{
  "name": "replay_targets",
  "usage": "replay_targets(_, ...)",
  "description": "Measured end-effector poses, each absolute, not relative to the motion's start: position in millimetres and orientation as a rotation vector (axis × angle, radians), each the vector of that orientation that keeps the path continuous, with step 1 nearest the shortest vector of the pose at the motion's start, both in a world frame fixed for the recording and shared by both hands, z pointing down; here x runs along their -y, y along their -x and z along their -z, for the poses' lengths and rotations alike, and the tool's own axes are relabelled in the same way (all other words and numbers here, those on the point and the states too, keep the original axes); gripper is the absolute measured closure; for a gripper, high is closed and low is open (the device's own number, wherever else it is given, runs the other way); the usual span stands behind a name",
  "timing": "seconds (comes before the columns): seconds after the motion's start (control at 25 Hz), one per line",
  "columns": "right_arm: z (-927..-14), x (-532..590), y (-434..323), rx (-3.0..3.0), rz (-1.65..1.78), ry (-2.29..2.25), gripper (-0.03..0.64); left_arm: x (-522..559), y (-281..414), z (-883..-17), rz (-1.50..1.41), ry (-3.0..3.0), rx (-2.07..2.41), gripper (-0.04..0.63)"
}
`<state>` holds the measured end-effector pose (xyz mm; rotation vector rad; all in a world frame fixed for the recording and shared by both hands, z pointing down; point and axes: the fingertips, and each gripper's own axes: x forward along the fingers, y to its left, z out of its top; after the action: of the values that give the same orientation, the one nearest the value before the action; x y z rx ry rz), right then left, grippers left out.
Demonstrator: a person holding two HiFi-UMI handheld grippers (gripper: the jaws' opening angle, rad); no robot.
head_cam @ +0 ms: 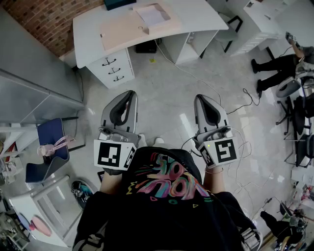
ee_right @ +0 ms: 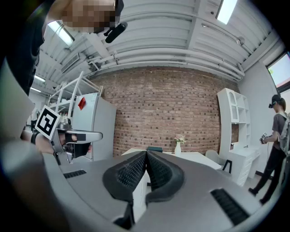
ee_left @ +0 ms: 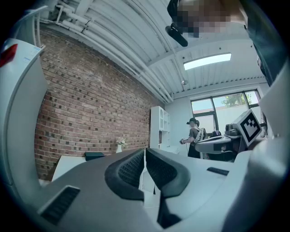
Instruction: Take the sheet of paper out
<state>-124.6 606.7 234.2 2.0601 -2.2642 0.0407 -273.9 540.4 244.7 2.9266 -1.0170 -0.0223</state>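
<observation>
A long white desk (head_cam: 196,19) stands at the far side of the room, before a brick wall (head_cam: 59,19). Near the person, well short of the desk, the left gripper (head_cam: 127,94) and the right gripper (head_cam: 203,98) are held level side by side, each with its jaws pressed together and nothing between them. On the desk lies a pale pink folder (head_cam: 122,32), and the sheet of paper (head_cam: 152,14) rests on its right part.

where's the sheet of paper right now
Head view, top centre: the sheet of paper lies on a tan folder on the white desk, above the drawer unit.
</observation>
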Motion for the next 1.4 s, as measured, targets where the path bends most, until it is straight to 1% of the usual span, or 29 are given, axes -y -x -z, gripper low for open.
replay_targets(0.12,-245,-617,118,2.271,-0.052,-2.019,0.597,-545,265,-243,0.026,-2.927,1.02,0.563)
replay_targets(0.56,-241,-640,109,2.361,-0.008,-1.949,0.597,-575,244,-234,0.076,-2.922,1.084,0.563)
replay_targets(0.84,-260,-639,88,2.386,-0.1,-1.946,0.595,-570,234,-240,0.06,-2.907,1.117,0.563)
replay_targets(1.08,-275,-592,74,2.343,-0.111,-1.97,0.595,-519,226,-250,0.067,-2.913,1.117,0.563)
replay_targets(1.4,-272,-467,40,2.26,-0.083,-2.005,0.595,-379,203,-252,0.063,-2.93,1.065,0.563)
